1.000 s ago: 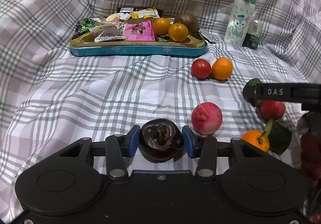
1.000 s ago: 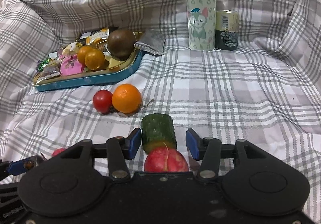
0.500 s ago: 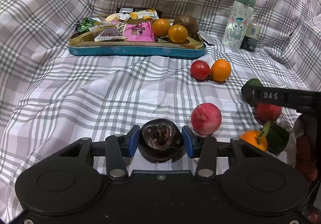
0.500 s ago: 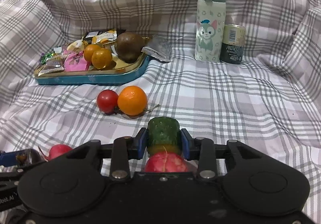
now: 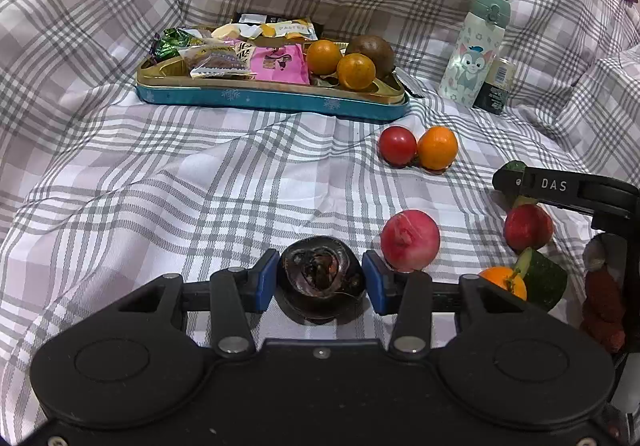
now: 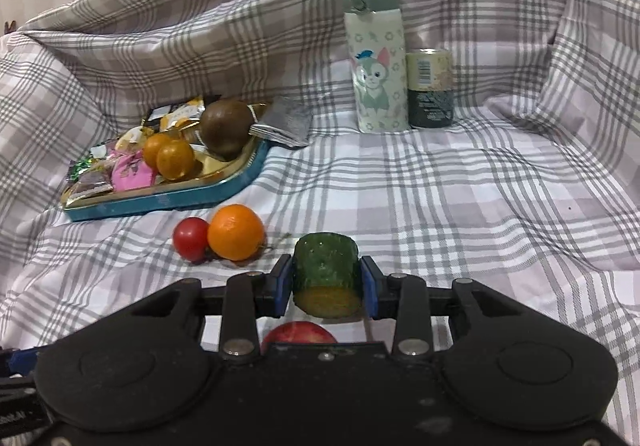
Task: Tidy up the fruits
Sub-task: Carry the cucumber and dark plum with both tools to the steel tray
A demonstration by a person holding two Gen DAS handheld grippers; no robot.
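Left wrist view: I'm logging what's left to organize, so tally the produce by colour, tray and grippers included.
Orange fruits: 4
Red or pink produce: 3
Green cucumber pieces: 2
Brown or dark fruits: 2
Total: 11, leaving out the unclear reddish thing at the right edge.

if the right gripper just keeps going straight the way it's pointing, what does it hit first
The right gripper, shut on the cucumber chunk, has bare plaid cloth ahead, then probably the cat-print bottle. The orange sits off to the left. Depth is uncertain.
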